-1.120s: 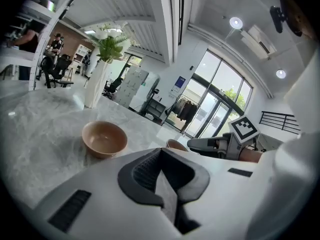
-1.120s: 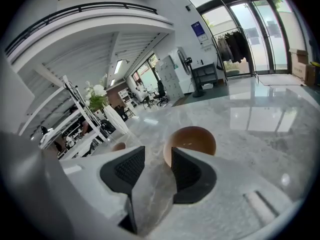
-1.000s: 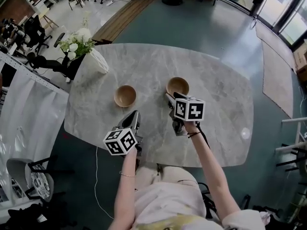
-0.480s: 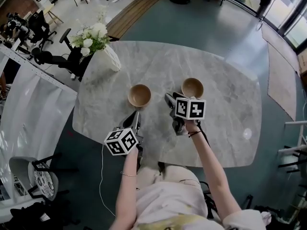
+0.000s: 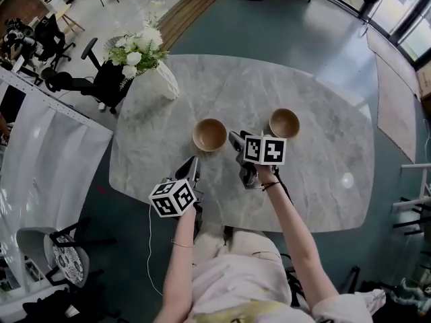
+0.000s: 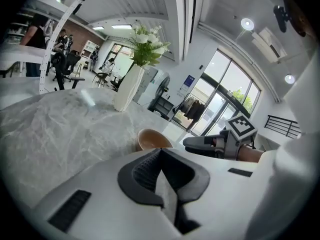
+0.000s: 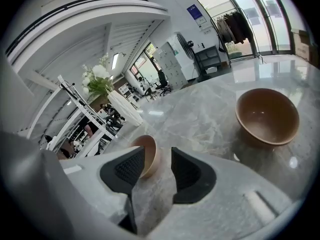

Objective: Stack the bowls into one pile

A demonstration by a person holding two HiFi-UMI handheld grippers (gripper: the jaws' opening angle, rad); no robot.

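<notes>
Two tan wooden bowls stand apart on the grey marble table (image 5: 316, 180): the left bowl (image 5: 210, 134) (image 6: 152, 139) (image 7: 149, 154) and the right bowl (image 5: 284, 123) (image 7: 267, 115). My right gripper (image 5: 234, 140) (image 7: 158, 156) is open and empty. It hovers between the bowls, close to the left bowl's right side, and that bowl shows through its jaws. My left gripper (image 5: 191, 165) (image 6: 160, 151) is shut and empty, just in front of the left bowl. The right gripper (image 6: 210, 144) also shows beyond that bowl in the left gripper view.
A white vase of flowers (image 5: 158, 79) (image 6: 127, 89) (image 7: 125, 109) stands at the table's far left corner. Office chairs (image 5: 81, 79) and a white rack (image 5: 40, 133) lie left of the table. The table's near edge runs just in front of my grippers.
The view has panned, so the table and bowls sit further right in the frame. Over the table, my right gripper has shifted from the right bowl toward the left bowl. The bowls keep their places.
</notes>
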